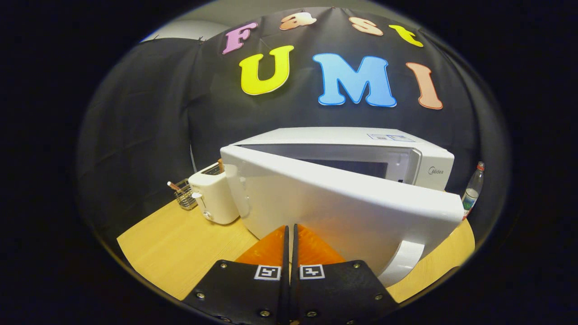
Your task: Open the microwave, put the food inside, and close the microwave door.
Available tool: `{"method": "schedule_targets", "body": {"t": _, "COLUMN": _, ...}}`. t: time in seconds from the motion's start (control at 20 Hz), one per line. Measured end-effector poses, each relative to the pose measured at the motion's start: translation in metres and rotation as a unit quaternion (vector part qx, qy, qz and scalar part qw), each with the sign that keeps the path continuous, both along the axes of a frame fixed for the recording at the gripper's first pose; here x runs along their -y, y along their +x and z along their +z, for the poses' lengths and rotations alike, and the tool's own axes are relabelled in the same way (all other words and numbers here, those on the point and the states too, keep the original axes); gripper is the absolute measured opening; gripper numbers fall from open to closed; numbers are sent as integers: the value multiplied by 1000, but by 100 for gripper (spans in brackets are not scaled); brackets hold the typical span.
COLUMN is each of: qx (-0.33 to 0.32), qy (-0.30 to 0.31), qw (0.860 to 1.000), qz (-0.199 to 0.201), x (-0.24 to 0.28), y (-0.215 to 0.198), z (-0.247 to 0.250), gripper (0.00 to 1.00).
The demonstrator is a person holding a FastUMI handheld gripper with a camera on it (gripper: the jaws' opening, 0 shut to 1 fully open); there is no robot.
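microwave (pixel 361 149) sits on the wooden table (pixel 180 253) against the booth's dark wall, its long axis running side to side, its front turned toward the gripper (pixel 289 232) and angled a little off. the microwave's door (pixel 343 212) is swung partway out on a hinge at the end nearest the toaster (pixel 214 196), so its outer face slants across the front, and its free edge with the curved handle (pixel 404 259) lies at the end nearest the bottle (pixel 472 189). a band of the dark cavity shows above the door's top edge; whether the food is inside cannot be told, since the door hides most of the opening. the gripper's fingers are pressed together with nothing between them, their tips up against or just short of the door's outer face near its lower middle; contact cannot be confirmed. judging from this, the opening step is done, and with nothing held in the fingers the closing push may be the step in hand, though the food's place is unseen, so that is only a guess. left to do, at the least, is swinging the door back flush with the microwave's front. beside the toaster, on its side away from the microwave, stands a small wire basket (pixel 184 195).
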State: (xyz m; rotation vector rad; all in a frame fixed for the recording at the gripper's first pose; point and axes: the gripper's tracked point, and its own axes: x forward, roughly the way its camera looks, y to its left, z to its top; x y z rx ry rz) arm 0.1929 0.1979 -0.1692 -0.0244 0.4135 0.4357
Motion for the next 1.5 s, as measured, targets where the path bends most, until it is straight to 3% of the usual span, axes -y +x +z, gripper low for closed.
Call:
{"method": "schedule_targets", "body": {"t": 0.45, "qx": 3, "qy": -7, "qw": 998, "qz": -68, "x": 11, "y": 73, "z": -5, "gripper": 1}}
{"method": "schedule_targets", "body": {"t": 0.55, "qx": -4, "qy": -2, "qw": 998, "qz": -67, "x": 7, "y": 73, "z": -9, "gripper": 1}}
{"method": "schedule_targets", "body": {"t": 0.75, "qx": 34, "qy": -52, "qw": 996, "qz": -71, "x": 12, "y": 84, "z": -8, "gripper": 1}}
{"method": "schedule_targets", "body": {"t": 1.0, "qx": 28, "qy": -36, "qw": 995, "qz": -89, "x": 24, "y": 61, "z": 14, "gripper": 2}}
{"method": "schedule_targets", "body": {"t": 1.5, "qx": 94, "qy": -22, "qw": 990, "qz": -100, "x": 87, "y": -55, "z": 83, "gripper": 2}}
